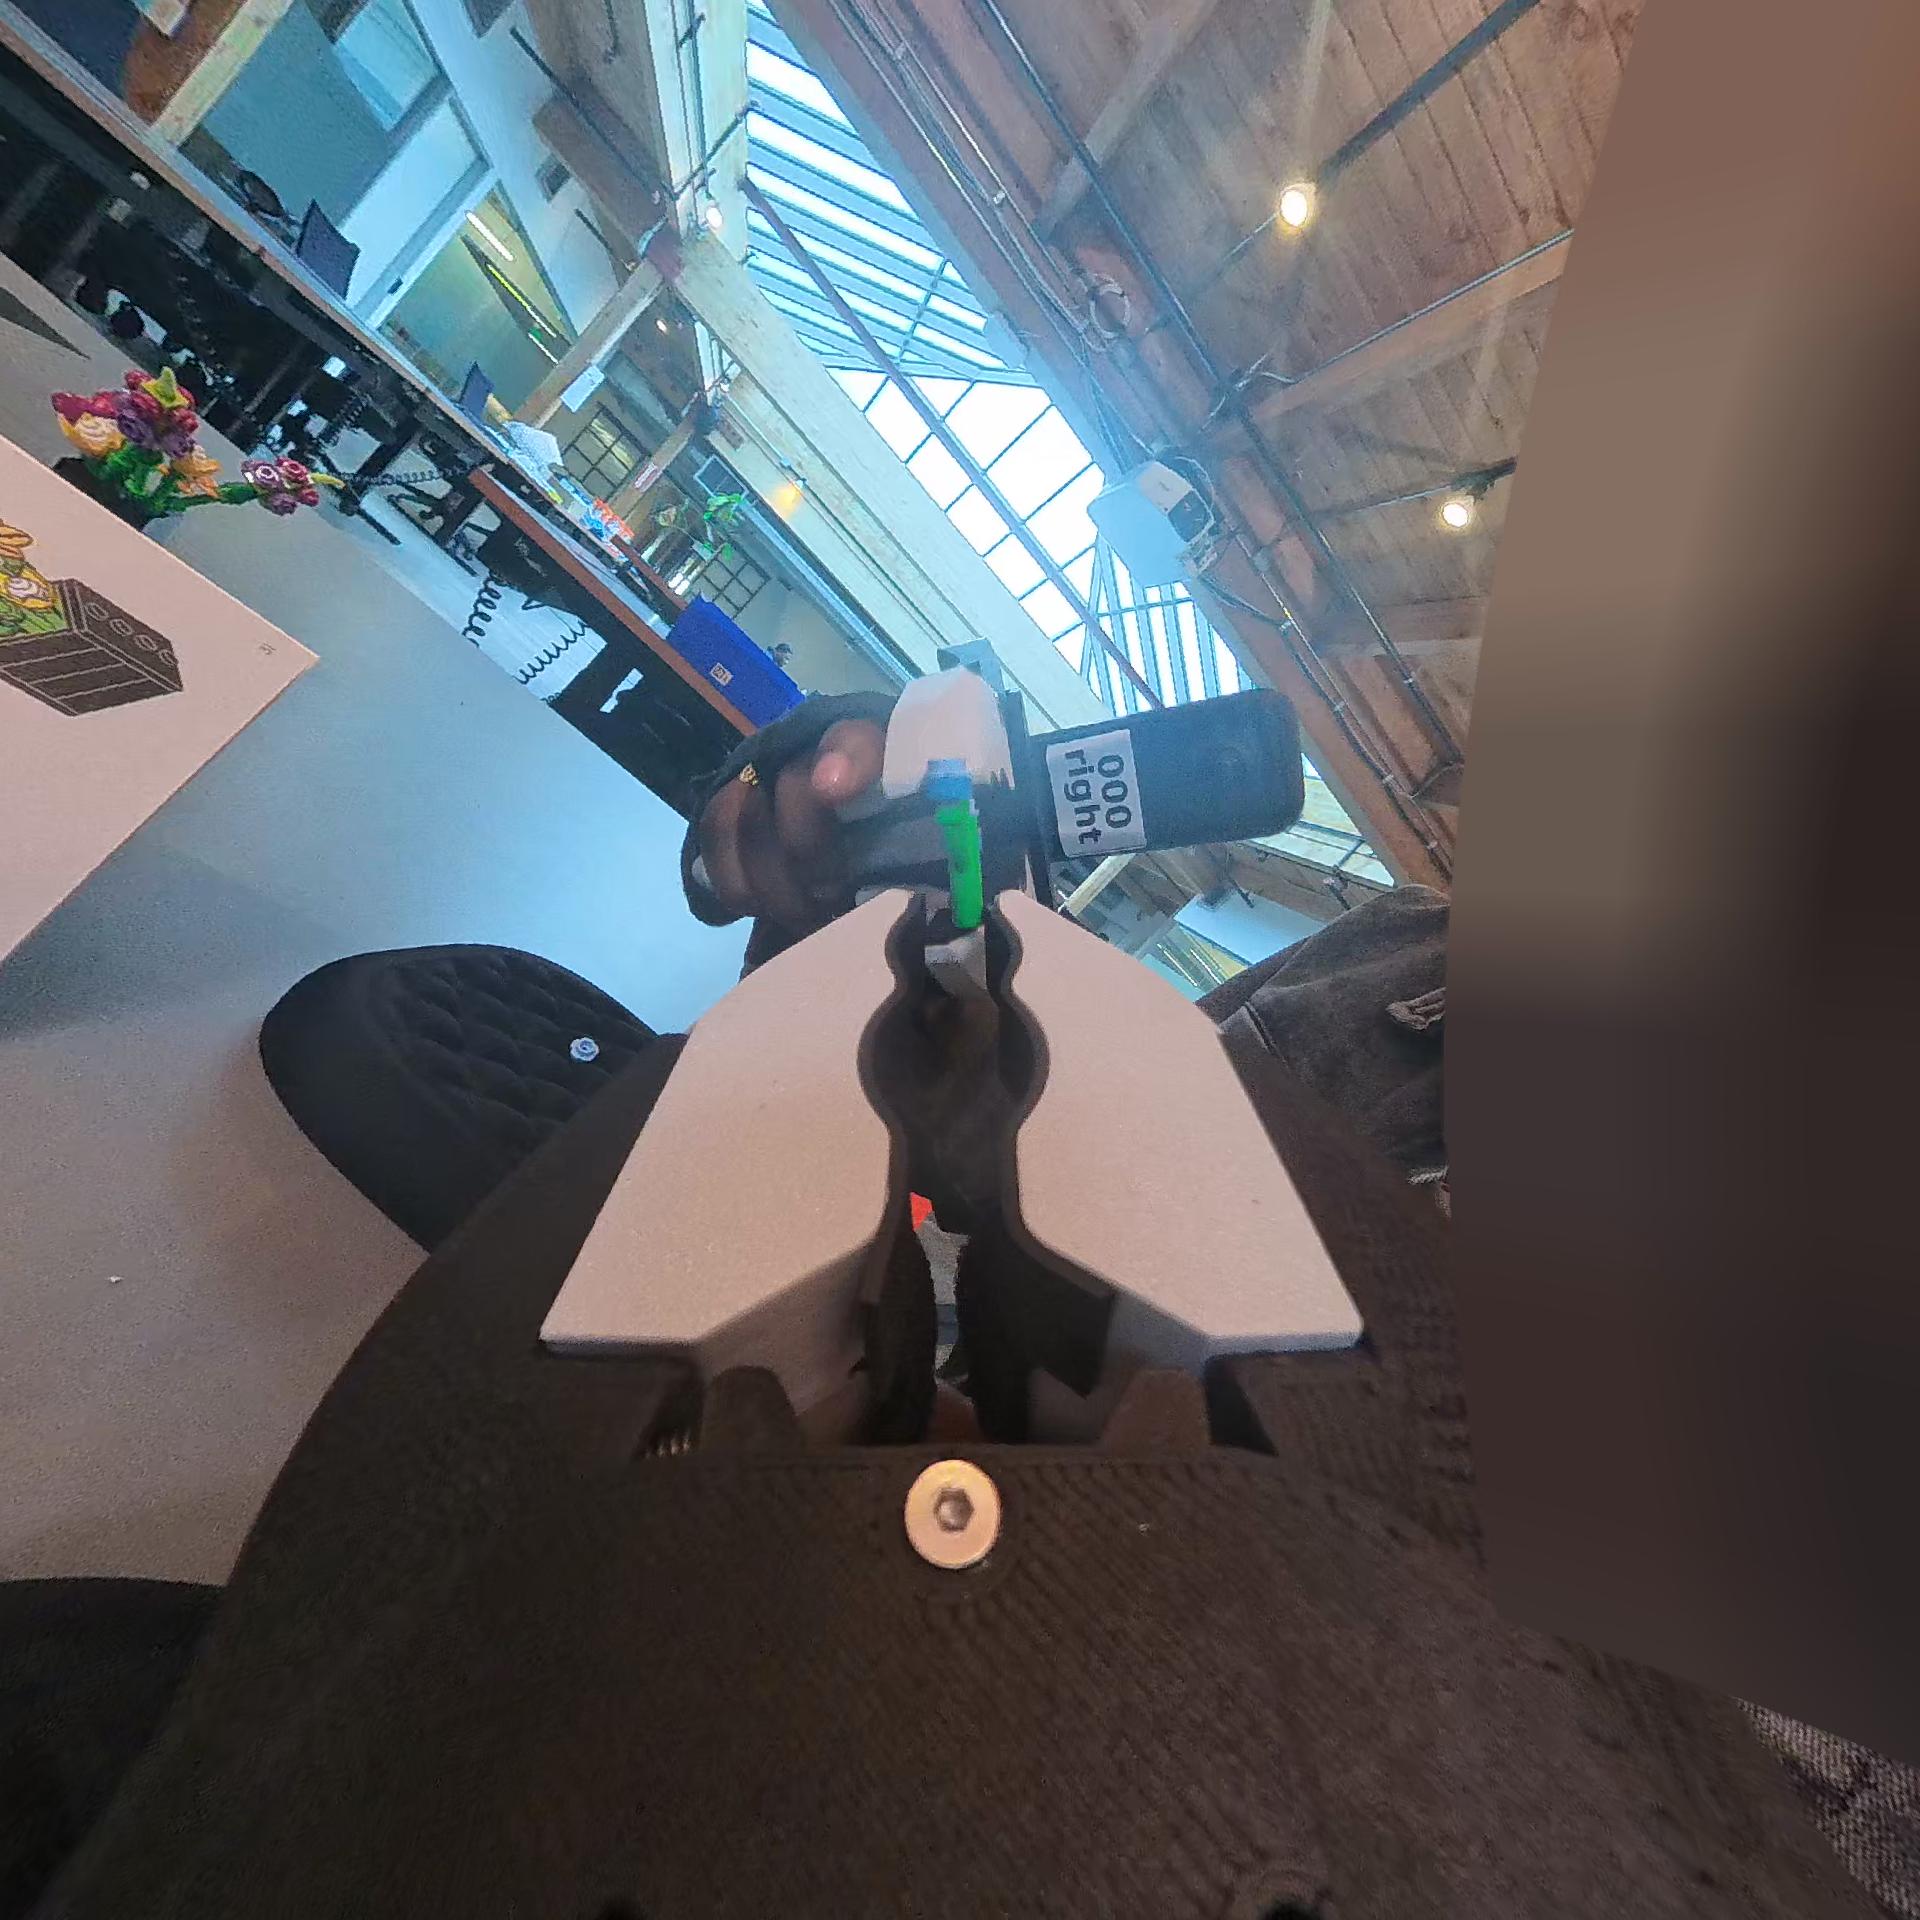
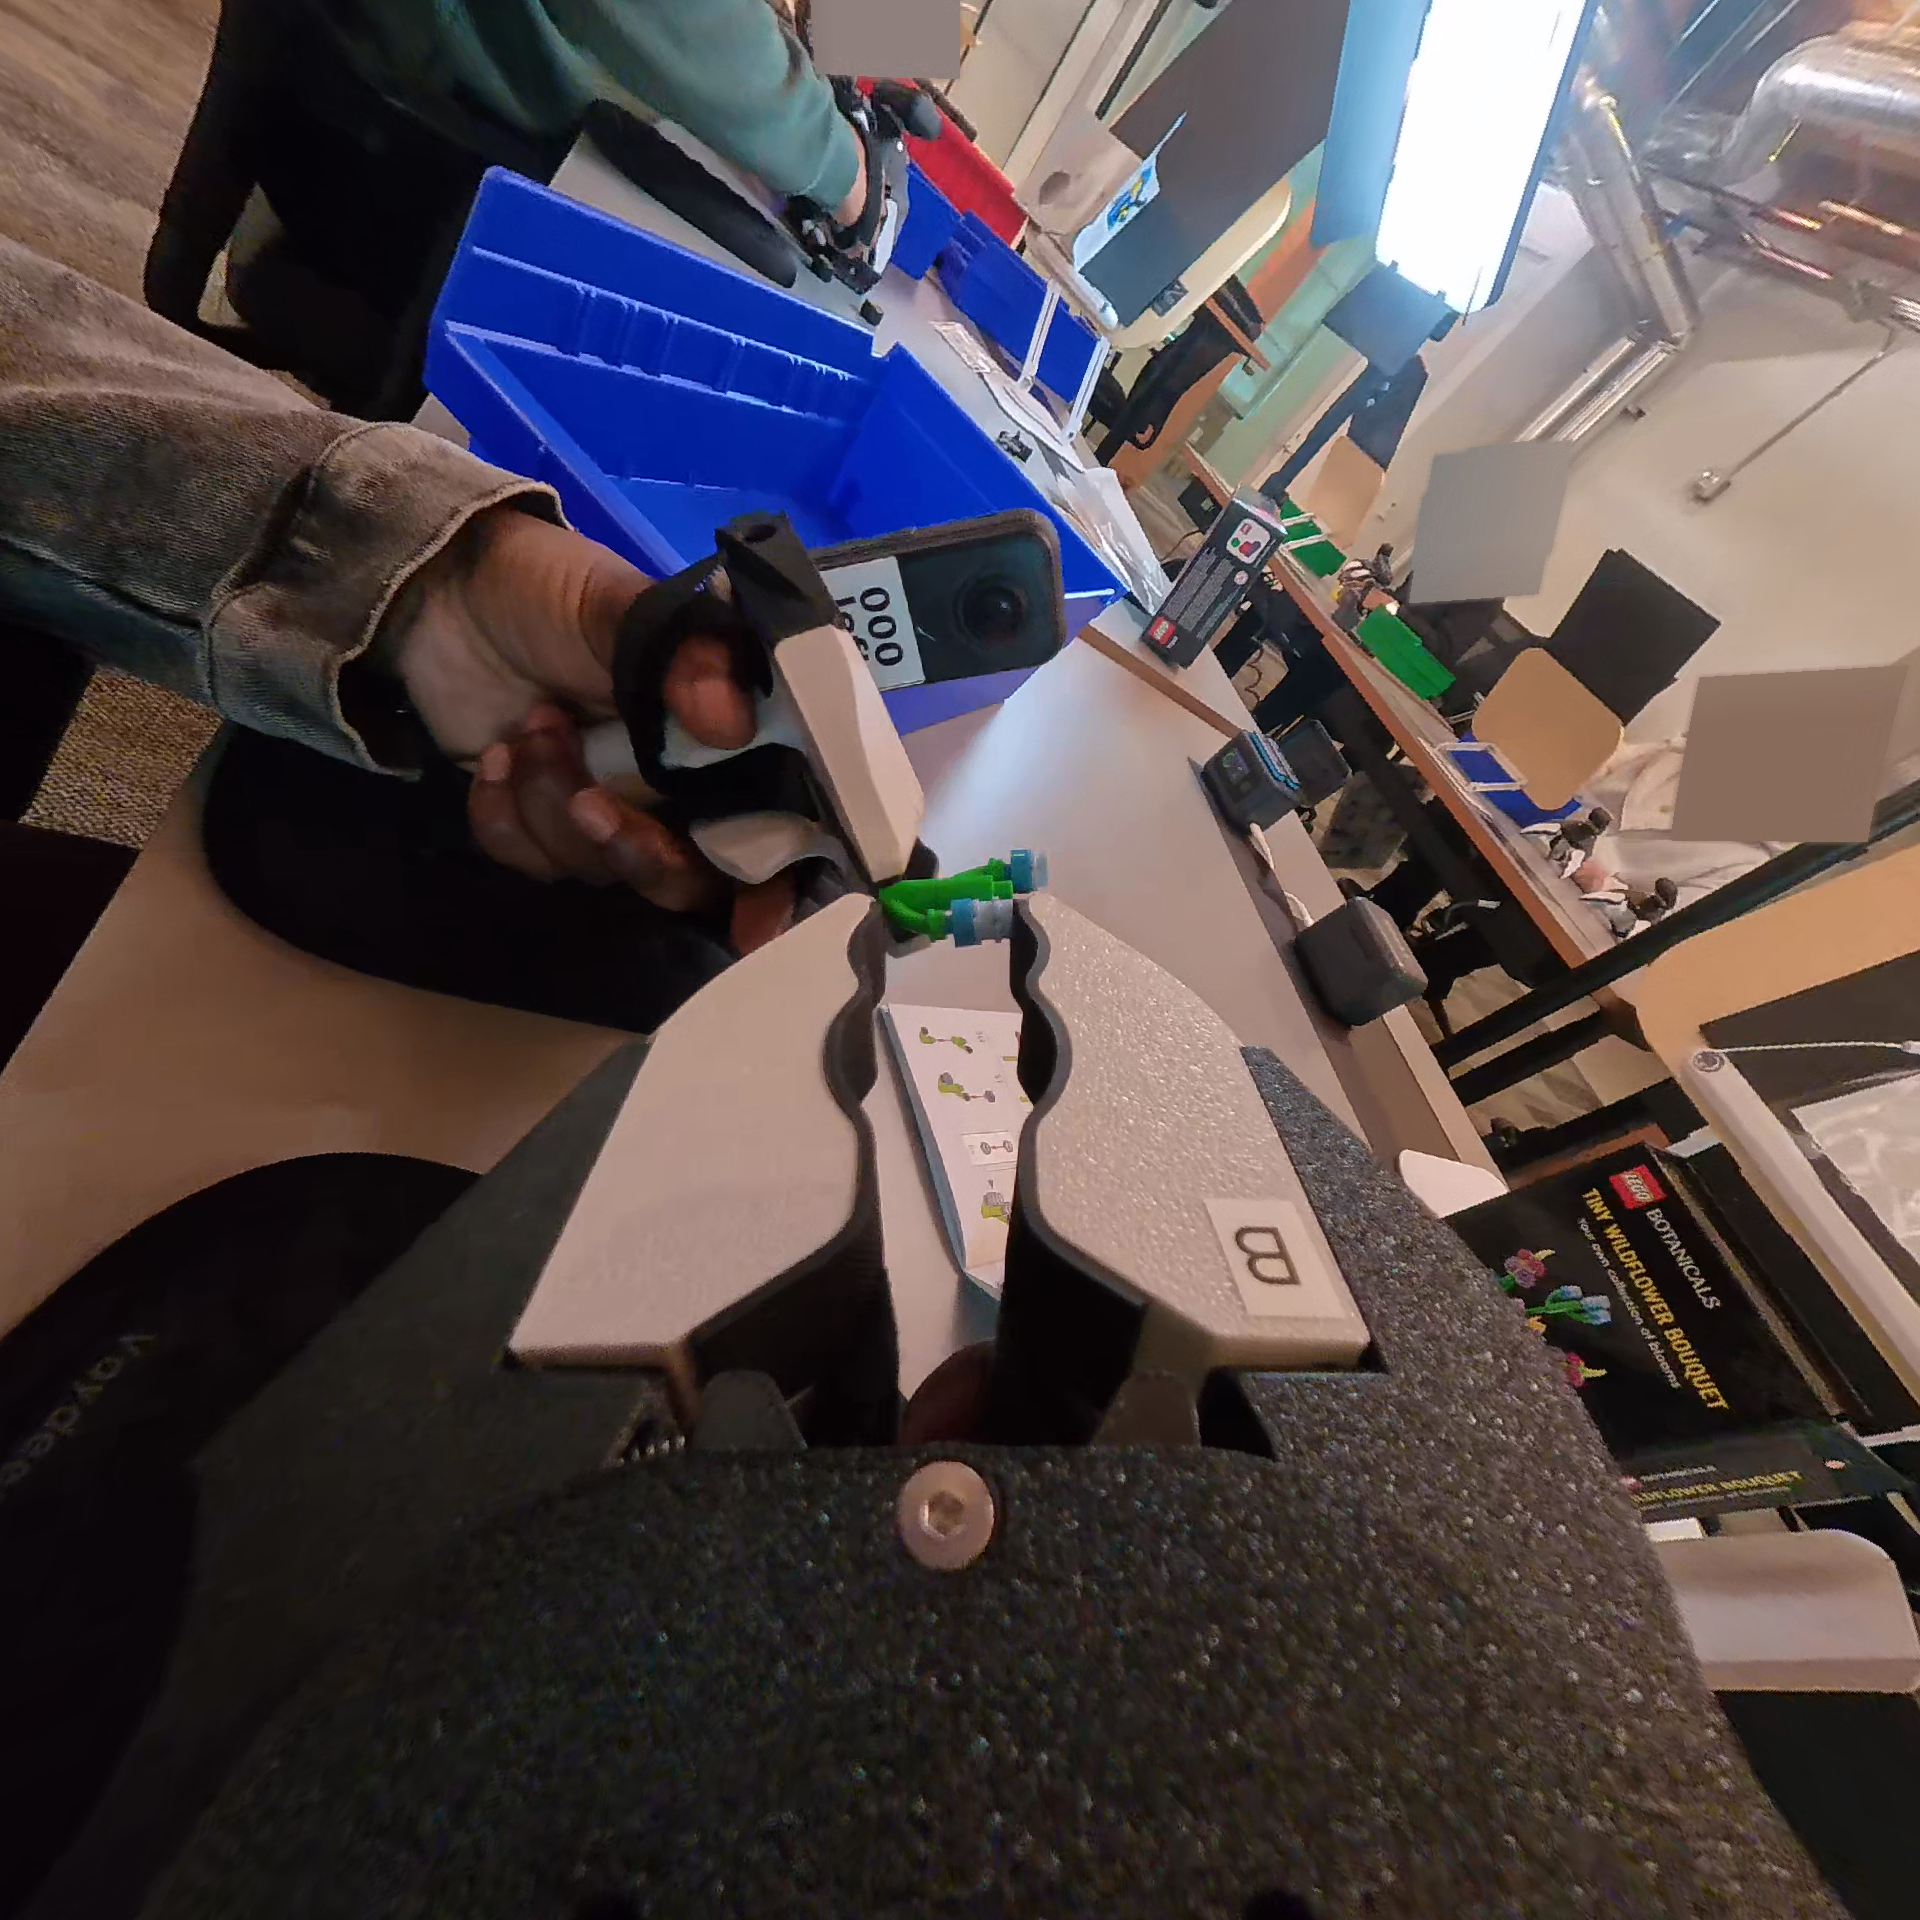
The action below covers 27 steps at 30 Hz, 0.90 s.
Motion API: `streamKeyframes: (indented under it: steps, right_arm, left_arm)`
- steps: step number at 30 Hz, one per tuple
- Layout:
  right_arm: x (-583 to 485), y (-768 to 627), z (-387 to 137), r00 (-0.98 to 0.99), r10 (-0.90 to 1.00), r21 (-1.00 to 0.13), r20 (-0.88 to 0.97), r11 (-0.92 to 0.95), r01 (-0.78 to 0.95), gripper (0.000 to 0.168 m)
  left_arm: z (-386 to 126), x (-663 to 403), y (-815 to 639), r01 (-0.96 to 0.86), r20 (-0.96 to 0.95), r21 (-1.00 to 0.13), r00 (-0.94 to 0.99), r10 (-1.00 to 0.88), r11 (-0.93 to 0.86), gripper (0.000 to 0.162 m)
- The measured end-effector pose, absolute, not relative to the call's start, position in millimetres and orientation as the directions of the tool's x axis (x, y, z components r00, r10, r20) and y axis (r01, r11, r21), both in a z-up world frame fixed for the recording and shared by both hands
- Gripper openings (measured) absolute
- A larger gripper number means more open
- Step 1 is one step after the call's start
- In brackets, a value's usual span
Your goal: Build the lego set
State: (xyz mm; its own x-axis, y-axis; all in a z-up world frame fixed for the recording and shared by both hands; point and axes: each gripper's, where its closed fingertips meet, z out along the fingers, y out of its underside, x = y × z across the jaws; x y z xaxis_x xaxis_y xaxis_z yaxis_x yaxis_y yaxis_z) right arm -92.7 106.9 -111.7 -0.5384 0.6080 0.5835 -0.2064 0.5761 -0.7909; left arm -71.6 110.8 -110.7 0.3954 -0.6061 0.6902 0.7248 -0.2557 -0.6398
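A green forked stem piece (image 2: 935, 896) with blue and grey tips is held up between the two grippers. In the left wrist view it is a green stem with a blue tip (image 1: 956, 857). My left gripper (image 1: 956, 916) is shut on its lower end; in the right wrist view the left gripper (image 2: 883, 883) pinches the green base. My right gripper (image 2: 943, 920) has its jaws apart, with the lower branch lying across the gap. The grey tip (image 2: 997, 920) is at the right fingertip. The right gripper's camera body (image 1: 1174, 779) shows behind the stem.
An instruction booklet (image 2: 956, 1101) lies on the grey table (image 2: 1122, 810) under the grippers; a page (image 1: 104, 665) shows at left. A built flower bouquet (image 1: 156, 436), a blue bin (image 2: 675, 416), the set's black box (image 2: 1621, 1309) and small black boxes (image 2: 1351, 966) stand around. My two grippers' fingertips are within a few centimetres of each other.
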Motion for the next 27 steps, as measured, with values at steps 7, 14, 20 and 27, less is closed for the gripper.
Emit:
streamKeyframes:
  steps: [7, 14, 20, 27]
  right_arm:
    - [-97, 106, -113, -0.532, 0.620, -0.795, 0.577, 0.576, -0.192, 0.027]
    - [-97, 120, -113, -0.534, 0.647, -0.789, 0.544, 0.611, -0.062, 0.038]
    - [-103, 129, -78, -0.428, 0.904, -0.985, -0.014, 0.060, 0.159, 0.018]
    - [-126, 122, -89, -0.244, 0.889, -0.921, -0.388, -0.382, 0.074, 0.018]
  left_arm:
    - [-110, -74, 110, 0.725, 0.673, -0.655, 0.430, -0.602, -0.214, 0.006]
    - [-120, -101, 122, 0.649, 0.619, -0.760, 0.703, -0.350, -0.041, 0.006]
    - [-123, -132, 122, -0.030, -0.039, -0.998, 0.984, 0.174, -0.055, 0.006]
    - [-103, -143, 120, -0.615, -0.706, -0.705, 0.568, 0.422, -0.353, 0.006]
